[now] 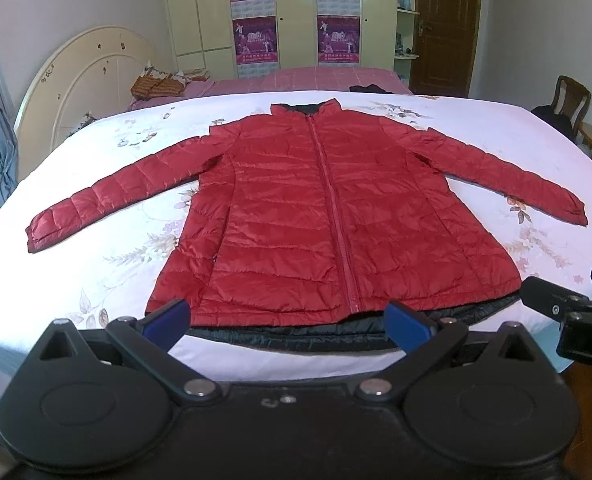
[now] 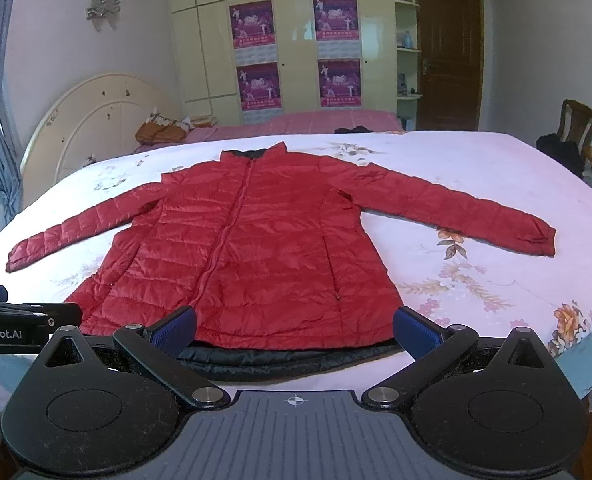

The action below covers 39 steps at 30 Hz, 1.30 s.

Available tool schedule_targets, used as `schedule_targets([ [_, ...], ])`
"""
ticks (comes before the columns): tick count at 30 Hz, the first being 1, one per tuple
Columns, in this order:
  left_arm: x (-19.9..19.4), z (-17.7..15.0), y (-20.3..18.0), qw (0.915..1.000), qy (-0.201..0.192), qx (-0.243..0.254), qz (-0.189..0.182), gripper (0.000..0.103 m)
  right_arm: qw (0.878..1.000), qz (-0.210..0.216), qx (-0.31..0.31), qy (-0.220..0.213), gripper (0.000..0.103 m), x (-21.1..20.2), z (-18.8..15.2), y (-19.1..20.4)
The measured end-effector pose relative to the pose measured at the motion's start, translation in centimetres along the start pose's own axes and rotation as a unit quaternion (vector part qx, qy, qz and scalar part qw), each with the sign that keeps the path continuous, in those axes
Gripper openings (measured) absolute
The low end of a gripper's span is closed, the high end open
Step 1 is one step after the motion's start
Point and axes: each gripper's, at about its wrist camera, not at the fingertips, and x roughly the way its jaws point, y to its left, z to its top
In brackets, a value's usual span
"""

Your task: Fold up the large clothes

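A red quilted jacket (image 1: 316, 216) (image 2: 255, 240) lies flat on the bed, zipped, collar away from me, both sleeves spread out sideways. Its black lining shows along the near hem (image 1: 296, 334). My left gripper (image 1: 285, 322) hovers open just in front of the hem, blue pads wide apart, nothing between them. My right gripper (image 2: 296, 330) is likewise open over the hem's right part, holding nothing. In the left wrist view the right gripper's body (image 1: 568, 308) shows at the right edge; in the right wrist view the left gripper's body (image 2: 15, 320) shows at the left edge.
The bed has a white flowered sheet (image 1: 95, 184) (image 2: 476, 184) and a cream headboard (image 1: 83, 80) at the left. A second pink bed (image 1: 316, 78), a wardrobe with posters (image 1: 296, 12), a brown door (image 1: 446, 24) and a wooden chair (image 1: 572, 104) stand behind.
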Motion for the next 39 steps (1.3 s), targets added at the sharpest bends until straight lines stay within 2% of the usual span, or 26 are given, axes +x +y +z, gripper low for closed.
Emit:
schedule_targets([
  [39, 1.3, 0.7, 0.1, 0.9999, 0.009, -0.013, -0.003, 0.103, 1.0, -0.007, 0.006, 0.0, 0.103, 1.0, 0.9, -1.2],
])
